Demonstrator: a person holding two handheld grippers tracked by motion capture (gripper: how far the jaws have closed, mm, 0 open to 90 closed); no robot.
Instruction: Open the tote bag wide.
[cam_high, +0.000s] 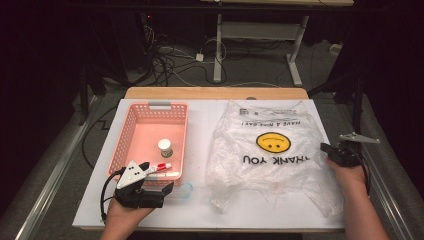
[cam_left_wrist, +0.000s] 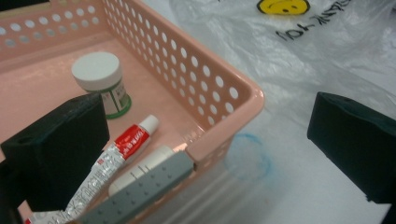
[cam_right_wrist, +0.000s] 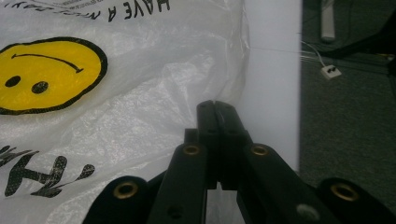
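Note:
A crinkled clear plastic bag (cam_high: 270, 150) printed with a yellow smiley and "THANK YOU" lies flat on the right half of the white tabletop. My right gripper (cam_high: 326, 148) is at its right edge; in the right gripper view its jaws (cam_right_wrist: 216, 107) are pressed together on the bag's (cam_right_wrist: 140, 107) thin edge, with creases running to the tips. My left gripper (cam_high: 159, 178) stands open at the front right corner of a pink perforated basket (cam_high: 129, 131). The basket's corner (cam_left_wrist: 233, 100) sits between the two wide-apart jaws.
In the basket are a white-capped jar (cam_left_wrist: 100, 79), a red-and-silver tube (cam_left_wrist: 126, 149), a white tube (cam_left_wrist: 140, 170) and a grey bar (cam_left_wrist: 140, 193). A clear cup (cam_high: 185, 191) lies on the table beside the basket. The table's right edge (cam_right_wrist: 298, 93) drops to a grey floor.

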